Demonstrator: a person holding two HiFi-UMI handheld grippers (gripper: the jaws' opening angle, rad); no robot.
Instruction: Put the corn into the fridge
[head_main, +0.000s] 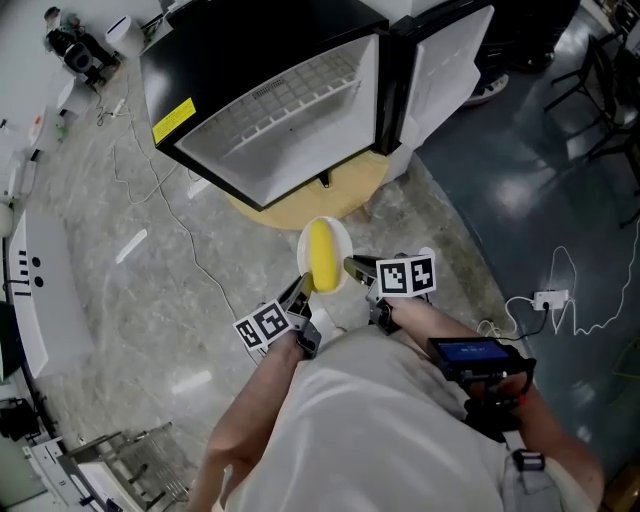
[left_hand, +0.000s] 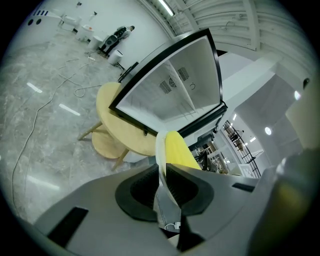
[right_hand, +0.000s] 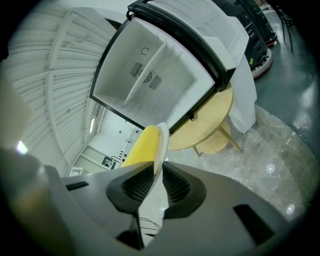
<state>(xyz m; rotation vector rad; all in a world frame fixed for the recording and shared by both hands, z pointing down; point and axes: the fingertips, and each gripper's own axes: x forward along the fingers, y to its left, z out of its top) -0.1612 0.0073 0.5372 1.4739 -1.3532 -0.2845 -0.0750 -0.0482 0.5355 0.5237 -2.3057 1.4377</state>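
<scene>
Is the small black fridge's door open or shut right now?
Open: the small black fridge shows its white interior and wire shelf, and its door is swung aside.

Fridge (head_main: 230, 50) is showing glossy black shell, white plastic liner; worktop (head_main: 340, 195) looking like pale matt wood; floor (head_main: 150, 300) gleaming, polished stone; plate (head_main: 343, 250) looking smooth white.

The left gripper (left_hand: 162, 169) clamps the rim of a white plate (left_hand: 159, 148) that carries the yellow corn (left_hand: 178, 150). Beyond them, the open fridge (left_hand: 175, 90) stands on a round wooden counter (left_hand: 116, 122).
</scene>
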